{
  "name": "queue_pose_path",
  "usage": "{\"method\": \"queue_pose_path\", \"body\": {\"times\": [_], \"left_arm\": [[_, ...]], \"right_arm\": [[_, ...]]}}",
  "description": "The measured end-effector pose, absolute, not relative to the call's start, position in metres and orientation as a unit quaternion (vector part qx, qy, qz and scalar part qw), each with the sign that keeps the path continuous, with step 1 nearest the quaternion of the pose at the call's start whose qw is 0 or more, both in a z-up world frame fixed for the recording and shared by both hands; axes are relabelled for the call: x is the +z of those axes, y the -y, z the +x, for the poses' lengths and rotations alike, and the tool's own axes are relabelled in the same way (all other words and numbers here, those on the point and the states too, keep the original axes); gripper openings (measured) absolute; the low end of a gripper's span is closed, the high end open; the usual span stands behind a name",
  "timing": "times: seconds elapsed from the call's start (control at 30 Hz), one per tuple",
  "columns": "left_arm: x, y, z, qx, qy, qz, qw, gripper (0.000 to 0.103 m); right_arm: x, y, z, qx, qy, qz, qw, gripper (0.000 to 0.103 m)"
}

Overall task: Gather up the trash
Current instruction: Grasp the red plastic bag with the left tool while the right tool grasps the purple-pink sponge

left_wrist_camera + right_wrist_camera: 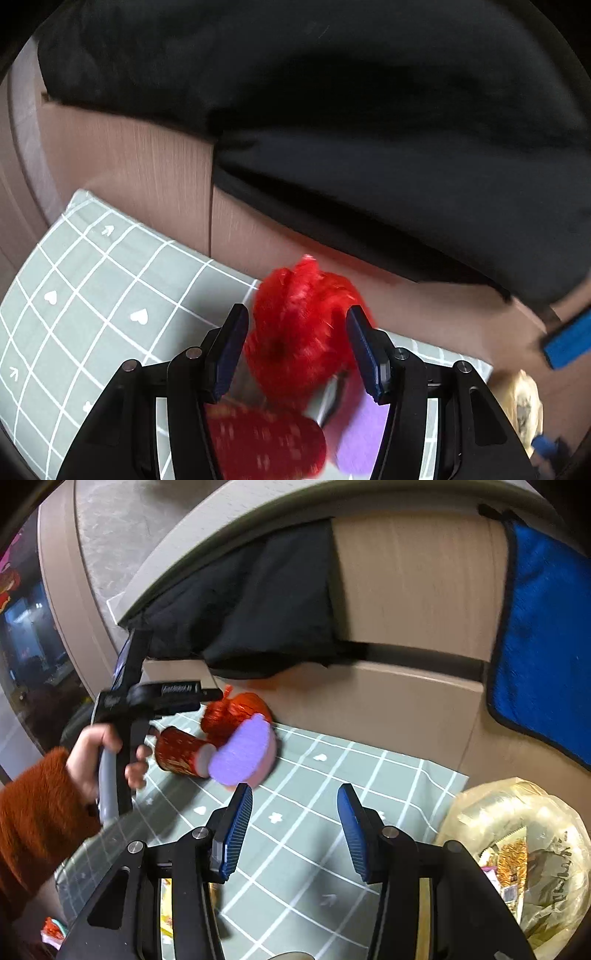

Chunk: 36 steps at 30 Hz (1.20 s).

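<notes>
1. Blue-padded fingers (231,354) of the left gripper (297,347) stand apart on either side of a red mesh bundle (301,328); the picture is blurred, so I cannot tell whether the pads touch it or it hangs free between them.
2. Just below that bundle, at the bottom of the left wrist view, lie a red patterned can (266,439) and a purple-topped sponge (360,432).
3. From the right wrist view, the same three pieces sit bunched together near the far left edge of a grey-green grid mat (332,834), with the left gripper held over them by a hand (96,760) in a rust-coloured sleeve.
4. Fingers of the right gripper (295,834) are spread wide with nothing between them, hovering above bare mat.
5. Near the mat's right edge stands a yellowish plastic trash bag (517,849), mouth open, with wrappers already inside.
6. Beyond the mat, brown cabinet fronts (406,590) carry a black cloth (266,609) and a blue towel (543,627).
7. Judging by this, collection is partly done: some rubbish is bagged, while the mesh bundle, can and sponge are not yet in the bag.
</notes>
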State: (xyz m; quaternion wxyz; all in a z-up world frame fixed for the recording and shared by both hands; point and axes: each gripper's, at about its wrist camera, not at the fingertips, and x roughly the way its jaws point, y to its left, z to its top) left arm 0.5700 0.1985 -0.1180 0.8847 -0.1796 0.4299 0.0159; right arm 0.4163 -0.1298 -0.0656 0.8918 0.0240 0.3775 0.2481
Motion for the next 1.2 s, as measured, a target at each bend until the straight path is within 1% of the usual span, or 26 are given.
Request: {"method": "queue_pose_path", "body": {"times": [0.13,0.2,0.3,0.37,0.43,0.53,0.6,0.87,1.07,1.1,1.13,1.2], "left_arm": [[-0.131,-0.199,0.583,0.0,-0.456,-0.192,0.869,0.056],[-0.135,-0.198,0.58,-0.024,-0.464,-0.209,0.86,0.056],[-0.138,-0.193,0.57,-0.049,-0.475,-0.204,0.854,0.056],[-0.139,-0.189,0.561,-0.057,-0.48,-0.193,0.854,0.052],[-0.138,-0.185,0.554,-0.06,-0.478,-0.174,0.859,0.04],[-0.127,-0.184,0.536,-0.065,-0.464,-0.171,0.867,0.034],[-0.118,-0.186,0.521,-0.076,-0.45,-0.182,0.871,0.033],[-0.063,-0.213,0.447,-0.073,-0.372,-0.21,0.901,0.032],[-0.046,-0.249,0.387,-0.027,-0.329,-0.204,0.922,0.032],[-0.048,-0.256,0.378,-0.022,-0.325,-0.205,0.923,0.032],[-0.047,-0.26,0.371,-0.019,-0.323,-0.206,0.923,0.032],[-0.05,-0.27,0.359,-0.008,-0.321,-0.208,0.924,0.032]], "right_arm": [[-0.077,0.139,0.424,0.246,-0.393,0.038,0.885,0.045],[-0.082,0.142,0.427,0.248,-0.398,0.044,0.882,0.045],[-0.087,0.137,0.429,0.256,-0.405,0.047,0.876,0.046],[-0.087,0.128,0.431,0.265,-0.407,0.043,0.873,0.047],[-0.088,0.112,0.436,0.279,-0.41,0.033,0.868,0.047],[-0.091,0.087,0.447,0.287,-0.423,0.026,0.859,0.047],[-0.093,0.073,0.455,0.292,-0.431,0.031,0.853,0.047],[-0.117,0.027,0.496,0.271,-0.465,0.056,0.841,0.047],[-0.145,0.009,0.521,0.238,-0.485,0.067,0.839,0.047],[-0.15,0.006,0.523,0.233,-0.489,0.064,0.838,0.047],[-0.154,0.005,0.525,0.234,-0.488,0.068,0.838,0.053],[-0.158,0.004,0.528,0.233,-0.486,0.077,0.839,0.061]]}}
